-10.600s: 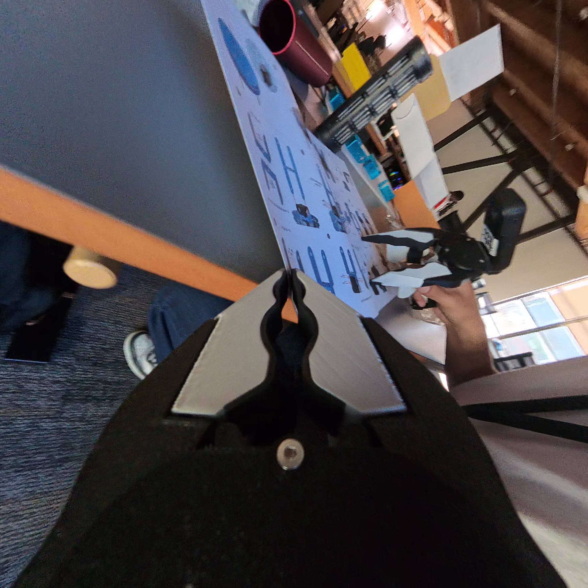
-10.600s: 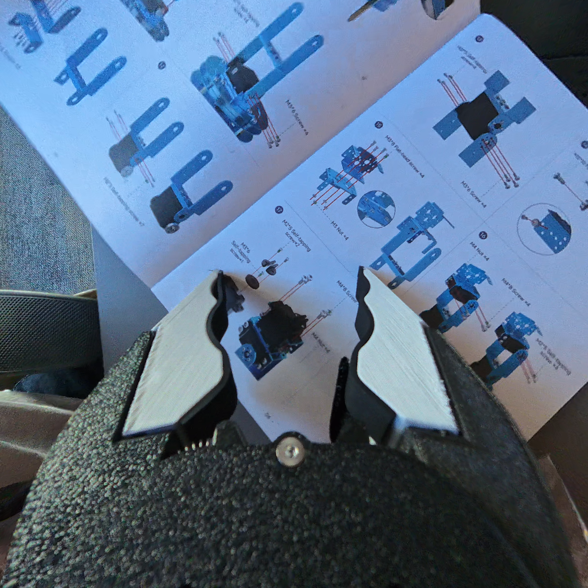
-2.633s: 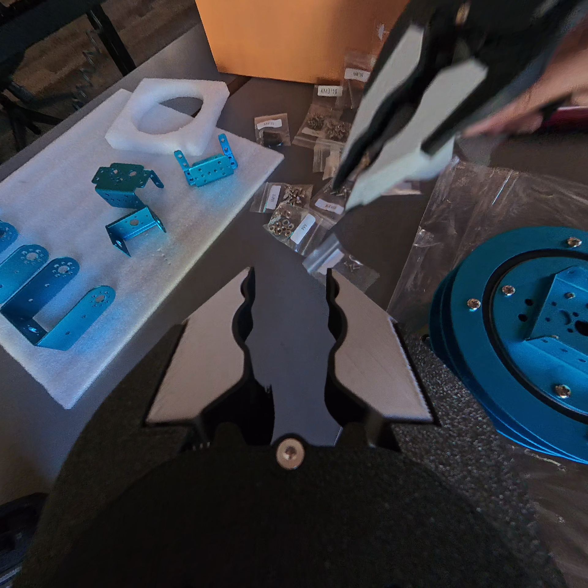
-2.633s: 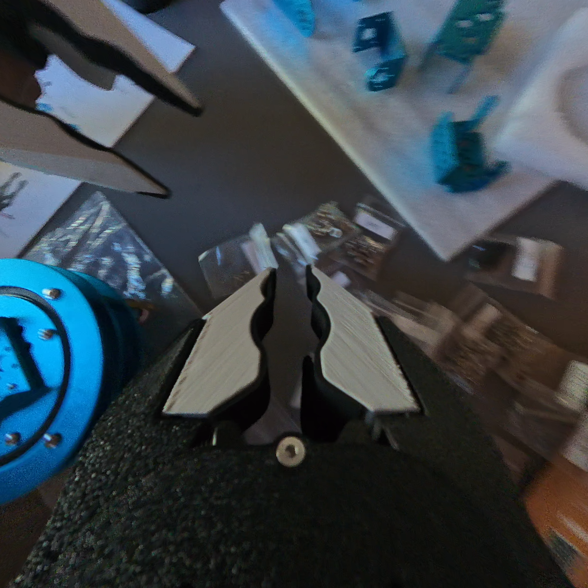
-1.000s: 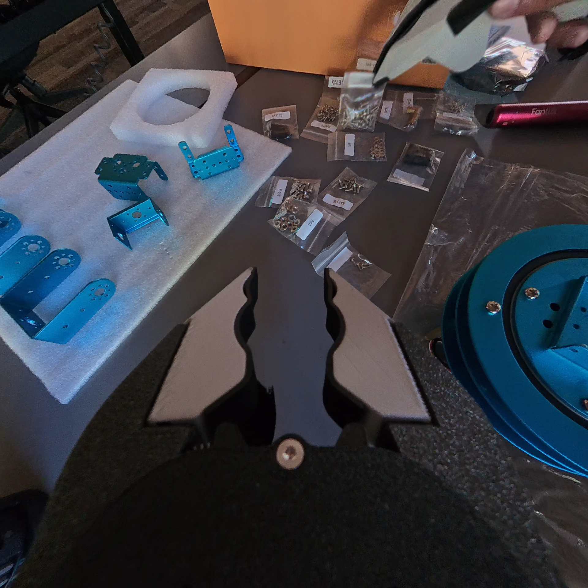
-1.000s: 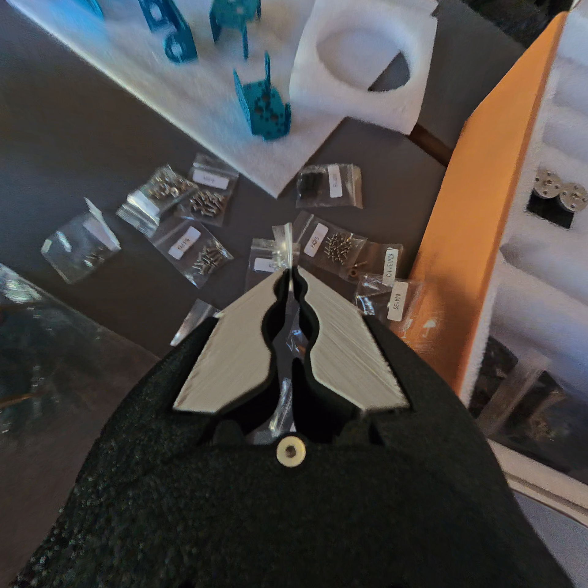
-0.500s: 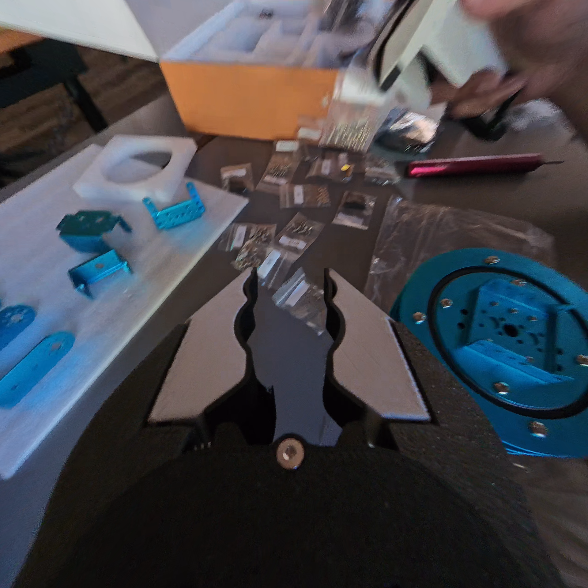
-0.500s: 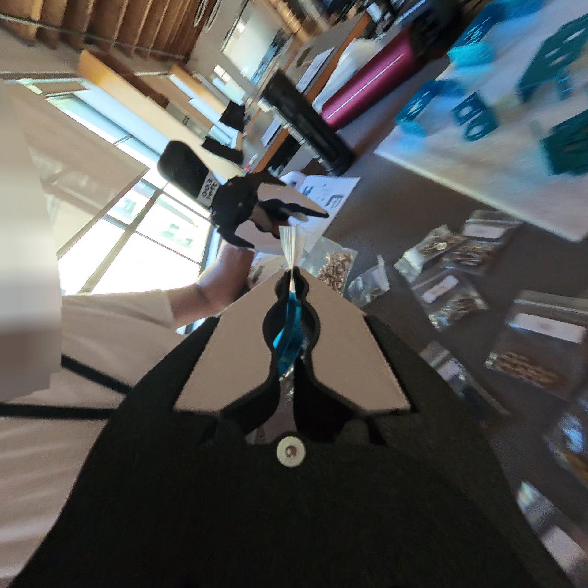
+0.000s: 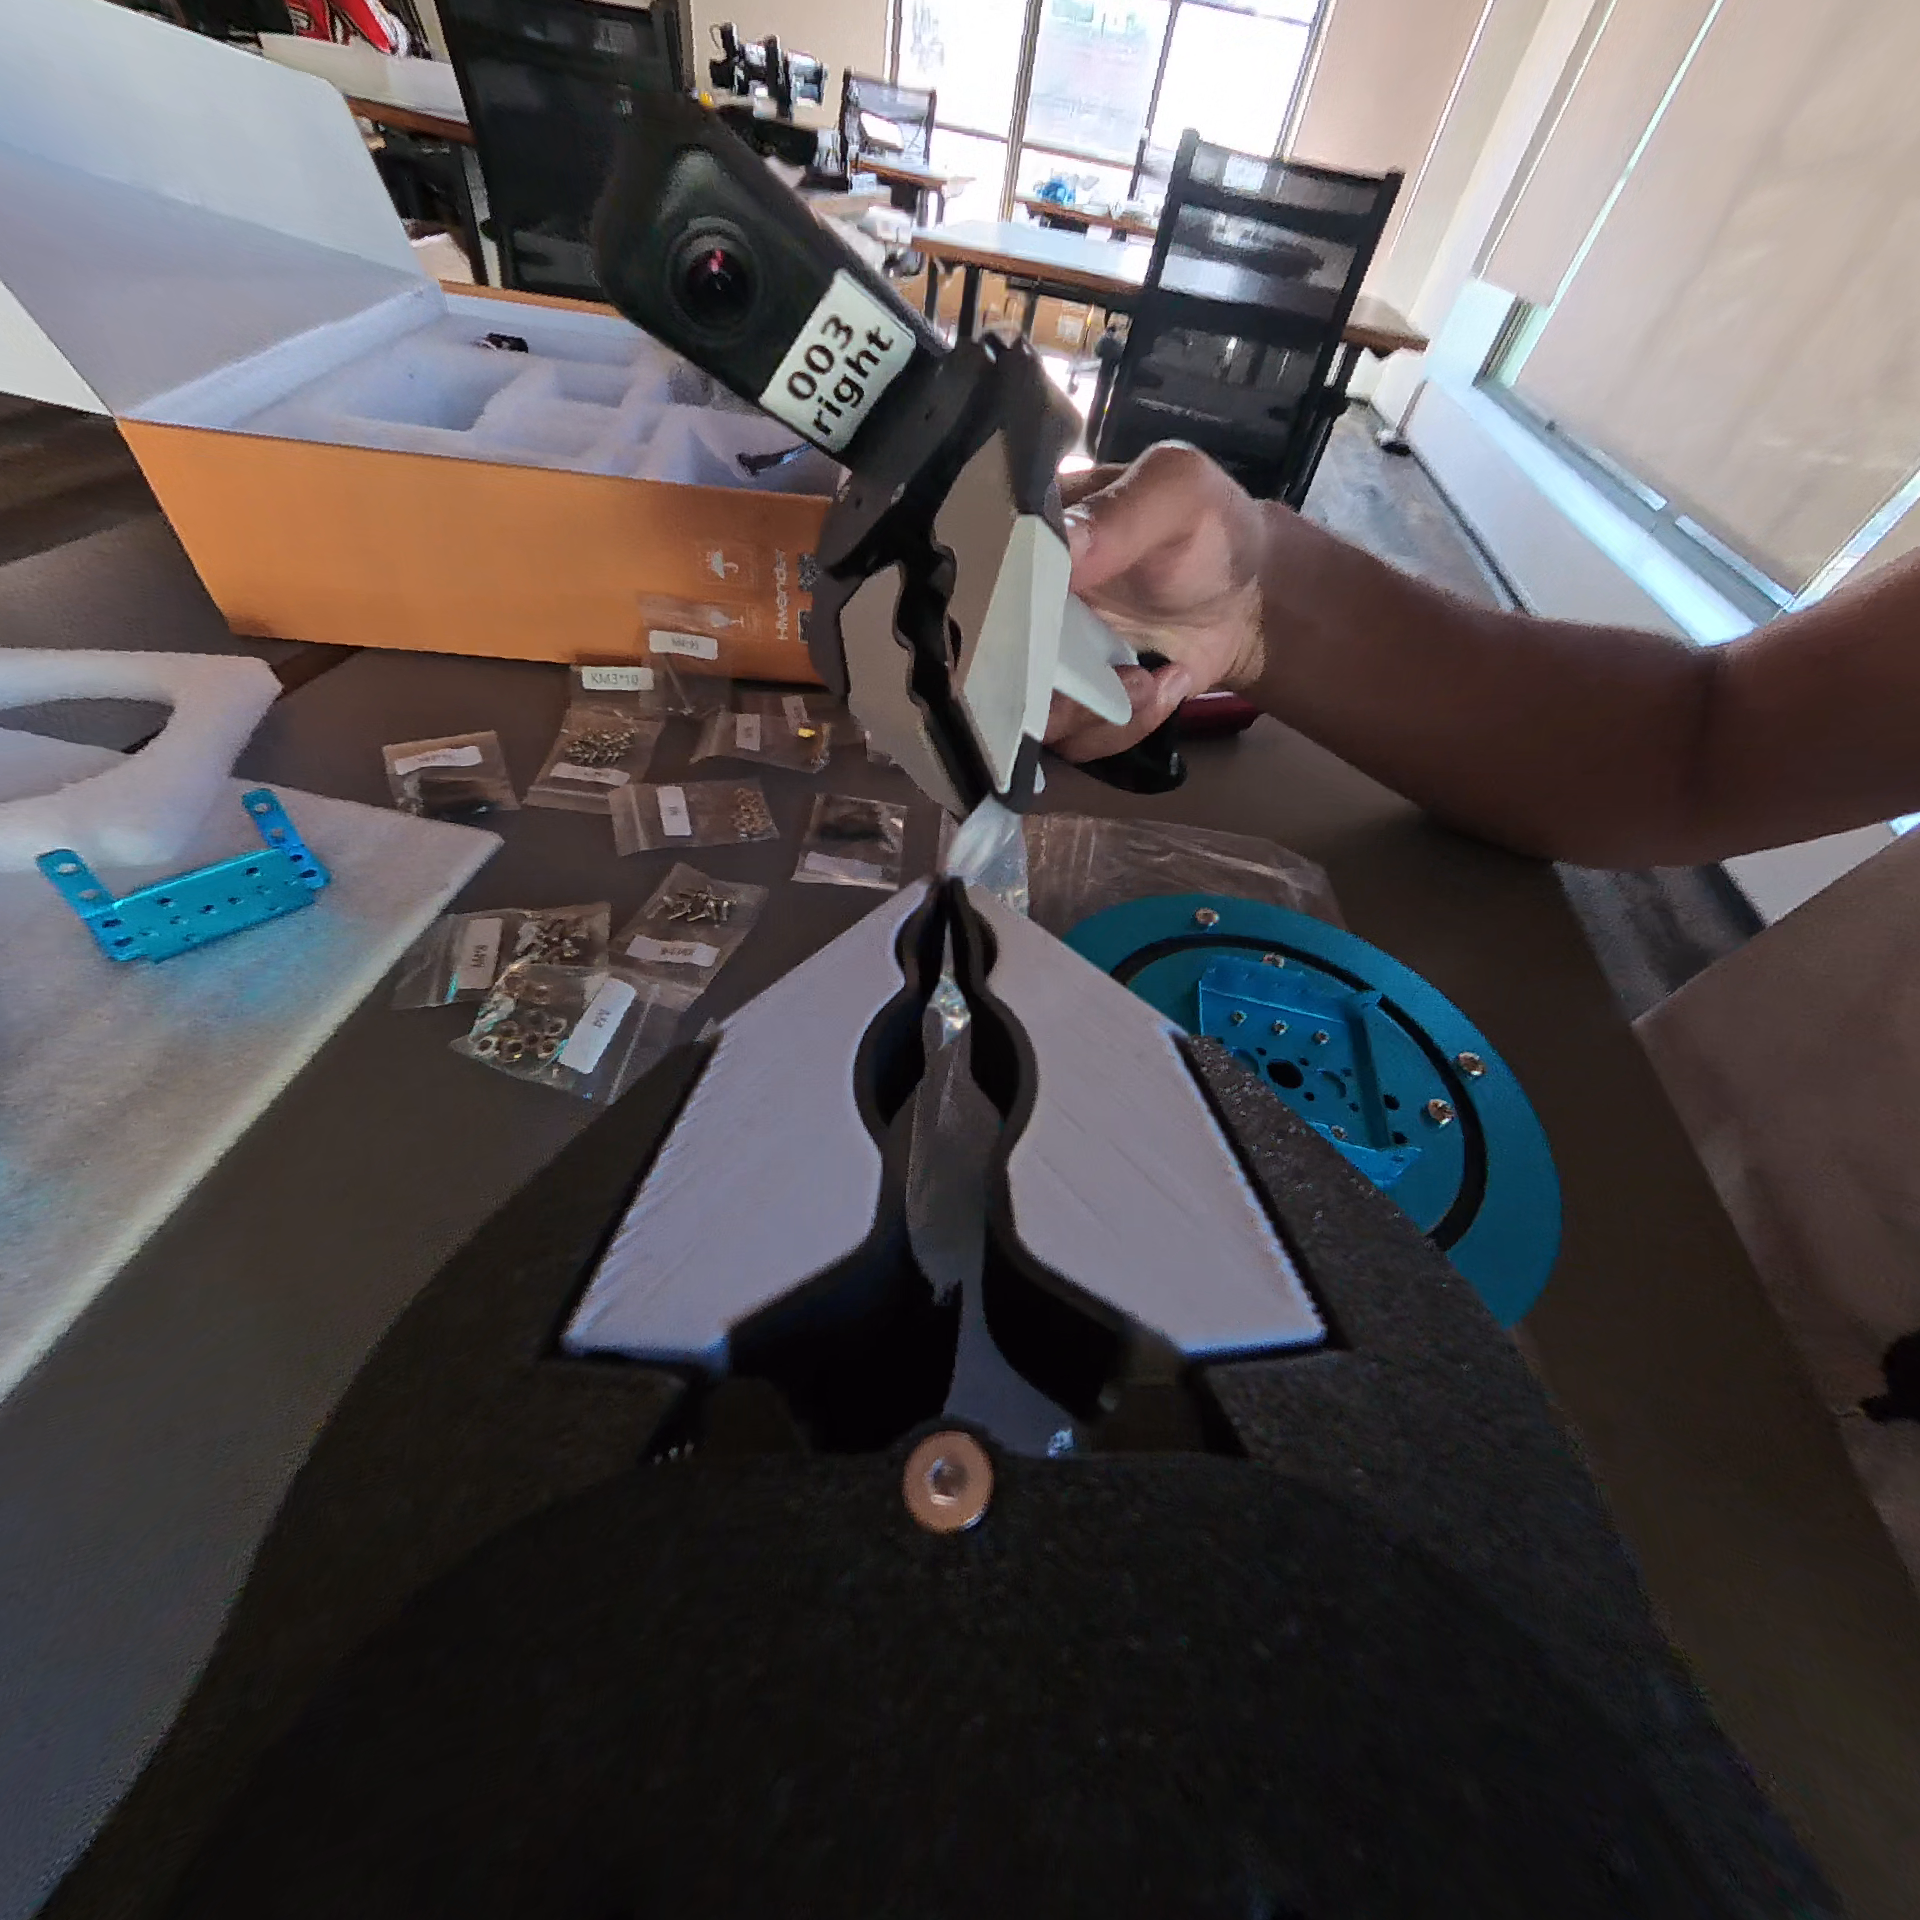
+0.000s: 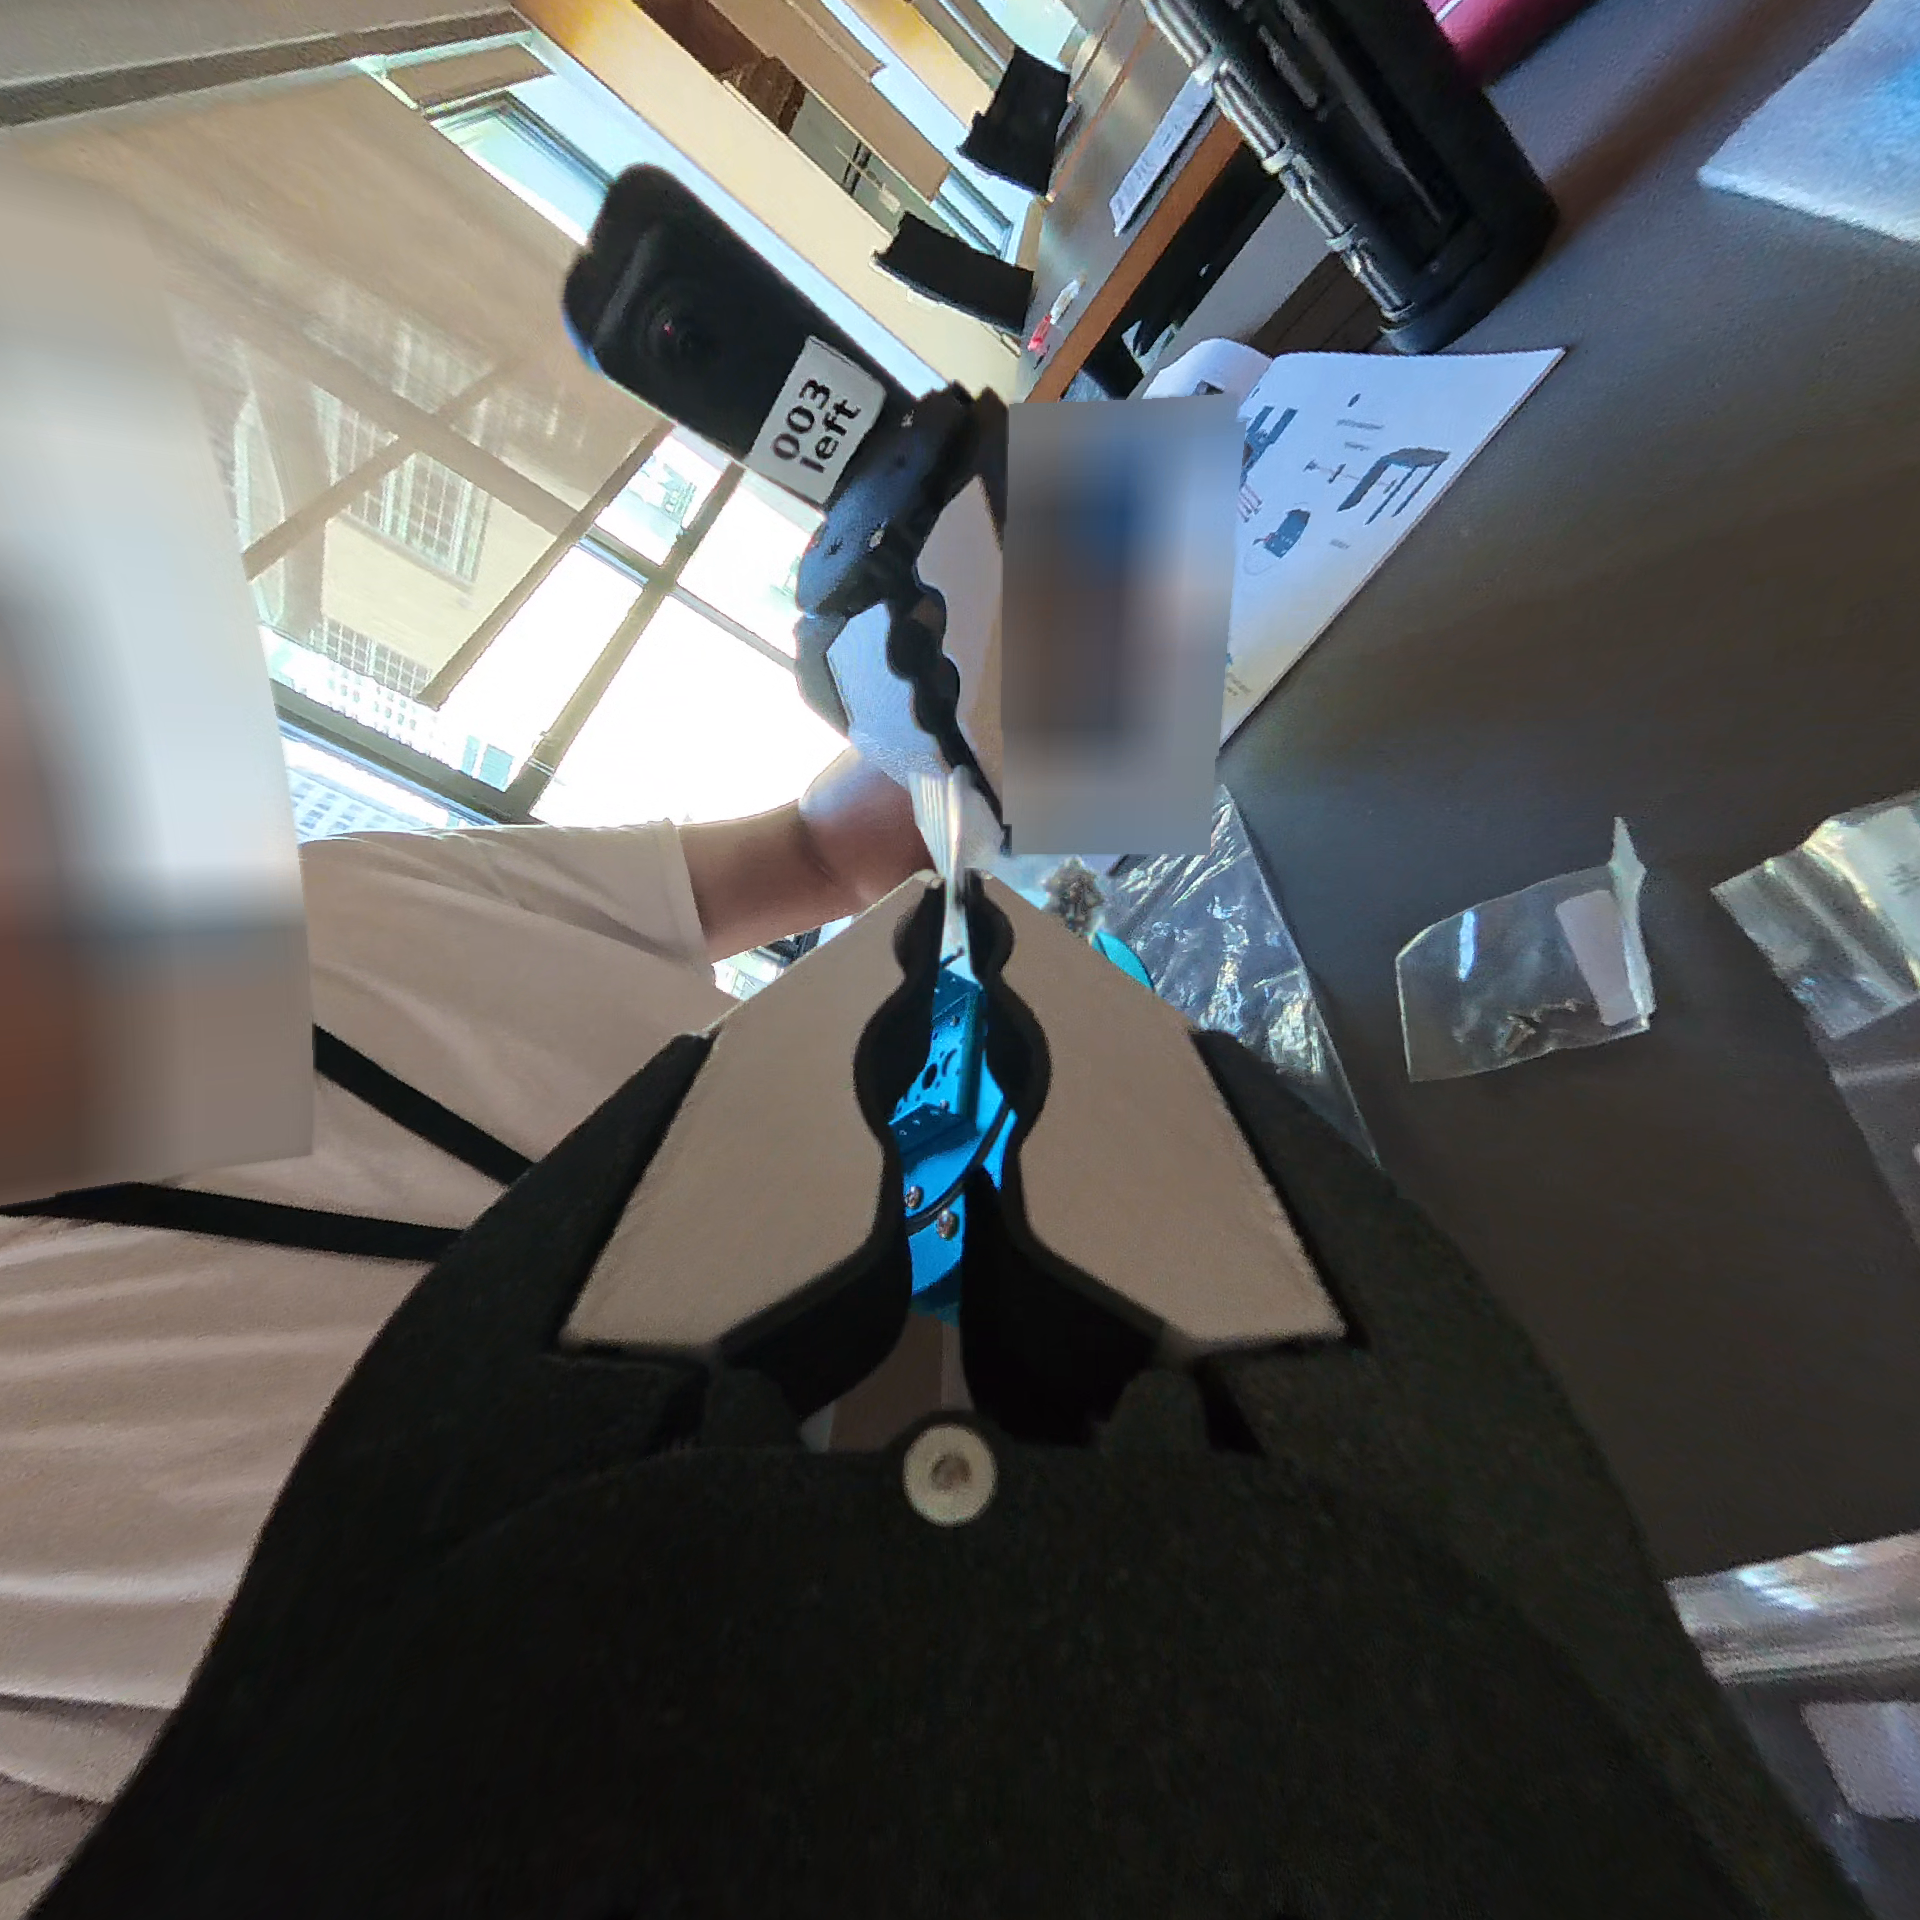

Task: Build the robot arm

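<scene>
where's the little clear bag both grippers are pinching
In the left wrist view the clear bag hangs mid-air at centre, between the left gripper and right gripper, above the blue round base.

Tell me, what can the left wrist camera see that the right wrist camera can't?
Only the left wrist view shows the orange box, the white foam sheet with a blue bracket, and many little bags of screws.

Only the right wrist view shows the instruction sheet and the person's white shirt.

Both show the small clear bag pinched from each end by the left gripper and right gripper, above the blue round base.
</scene>
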A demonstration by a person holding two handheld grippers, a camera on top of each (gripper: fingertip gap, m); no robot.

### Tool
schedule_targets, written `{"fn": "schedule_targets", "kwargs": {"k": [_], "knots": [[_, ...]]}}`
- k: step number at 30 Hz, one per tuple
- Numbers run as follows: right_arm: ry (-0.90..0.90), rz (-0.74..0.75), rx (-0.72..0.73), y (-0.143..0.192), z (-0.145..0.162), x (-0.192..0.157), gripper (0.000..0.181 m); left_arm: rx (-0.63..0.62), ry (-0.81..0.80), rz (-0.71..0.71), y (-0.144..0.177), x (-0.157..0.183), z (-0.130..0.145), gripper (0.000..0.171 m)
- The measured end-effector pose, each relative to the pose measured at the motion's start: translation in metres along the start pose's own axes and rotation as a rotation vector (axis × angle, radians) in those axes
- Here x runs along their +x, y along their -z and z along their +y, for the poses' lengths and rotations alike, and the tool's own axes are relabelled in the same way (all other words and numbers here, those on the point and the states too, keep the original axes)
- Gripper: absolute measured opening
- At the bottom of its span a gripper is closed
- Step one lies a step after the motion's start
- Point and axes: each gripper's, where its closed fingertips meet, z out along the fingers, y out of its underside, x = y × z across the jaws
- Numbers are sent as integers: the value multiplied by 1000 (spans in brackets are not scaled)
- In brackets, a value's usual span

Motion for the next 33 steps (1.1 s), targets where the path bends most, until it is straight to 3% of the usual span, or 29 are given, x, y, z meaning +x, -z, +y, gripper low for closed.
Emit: {"fn": "schedule_targets", "kwargs": {"k": [3,5,11,14,17,20,21,23,24,27,30,33], "knots": [[7,-16,60,5,-9,-3,12,43,90,48,1,0,-4,0],[72,50,100,10,-17,1,22,55,146,57,1,-3,-4,0],[494,345,90,19,-24,9,32,109,314,130,5,-6,-10,0],[569,374,54,11,-19,8,26,107,329,146,4,-5,-8,0],[617,389,35,10,-17,7,0,88,326,143,2,-4,-4,0],[575,496,13,25,-21,20,0,56,295,79,-3,-11,3,0],[558,579,30,39,-29,29,0,38,272,32,-4,-17,6,2],[535,789,59,79,-45,50,0,-17,226,-85,-4,-32,16,23],[498,889,52,100,-50,62,0,-41,207,-128,-2,-38,18,24],[245,1132,-151,146,-31,112,0,-74,161,-219,5,-51,20,24],[124,1155,-232,149,-21,127,0,-117,130,-297,11,-64,26,24],[88,1371,-322,184,-17,141,0,-155,108,-353,14,-74,35,24]]}}
